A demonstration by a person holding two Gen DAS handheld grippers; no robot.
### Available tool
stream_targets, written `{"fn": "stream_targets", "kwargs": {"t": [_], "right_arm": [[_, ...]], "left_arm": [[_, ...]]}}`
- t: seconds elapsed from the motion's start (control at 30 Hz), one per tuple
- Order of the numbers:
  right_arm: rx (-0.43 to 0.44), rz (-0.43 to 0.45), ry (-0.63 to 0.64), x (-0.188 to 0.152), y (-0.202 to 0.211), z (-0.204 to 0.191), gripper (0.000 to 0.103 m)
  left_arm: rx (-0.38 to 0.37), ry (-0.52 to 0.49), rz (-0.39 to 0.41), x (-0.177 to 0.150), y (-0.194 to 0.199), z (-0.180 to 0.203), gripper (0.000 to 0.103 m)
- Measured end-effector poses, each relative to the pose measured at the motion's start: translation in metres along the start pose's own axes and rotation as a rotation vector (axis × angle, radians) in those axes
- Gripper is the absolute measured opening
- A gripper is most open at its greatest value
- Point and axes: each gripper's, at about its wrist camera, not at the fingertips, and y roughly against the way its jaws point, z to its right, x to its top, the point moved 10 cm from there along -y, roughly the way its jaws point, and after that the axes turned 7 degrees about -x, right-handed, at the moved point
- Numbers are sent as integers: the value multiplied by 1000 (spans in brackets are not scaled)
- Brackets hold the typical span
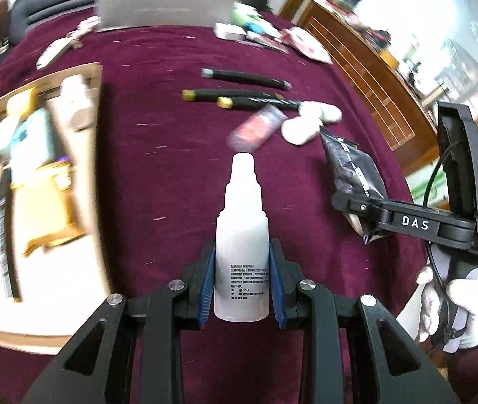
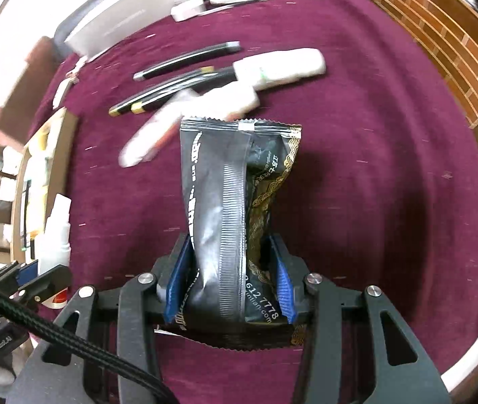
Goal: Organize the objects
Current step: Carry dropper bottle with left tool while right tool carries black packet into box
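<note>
**Both grippers loaded above a maroon-covered table**

A deep maroon cloth covers the table, flecked with short pale threads. Beyond its far right edge runs a slatted wooden cabinet under bright windows; a grey box sits at the far edge, ahead of the left gripper.

The left gripper is clenched on one white dropper bottle, blue pads pressing its sides, nozzle pointing away from the camera. To its left lies one shallow wooden tray holding blurred items, a white bottle and yellow packets among them; their count cannot be told.

The right gripper grips one black foil packet with gold patterning, its crimped top edge farthest from the fingers. The person's white-gloved hand holds this gripper's handle, seen to the right of the left gripper.

Ahead of both grippers, on the cloth: three black markers, two with yellow caps and one with a grey cap; just beside them two white wrapped pieces and one blurred red-and-white tube. Small cards and packets are scattered at the far edge, too blurred to count.
</note>
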Motion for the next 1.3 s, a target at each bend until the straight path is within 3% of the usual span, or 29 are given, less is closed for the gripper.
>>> {"fn": "stream_targets", "kwargs": {"t": [0.3, 0.6, 0.8, 1.3], "right_arm": [[101, -14, 109, 2, 0, -110, 44], [182, -75, 173, -11, -11, -200, 44], [195, -114, 198, -26, -22, -238, 44], [175, -156, 245, -50, -34, -277, 45]], "left_arm": [[58, 146, 79, -11, 45, -91, 25], [85, 226, 81, -27, 53, -159, 25], [62, 260, 44, -35, 45, -182, 25], [18, 277, 31, -25, 37, -202, 25]]}}
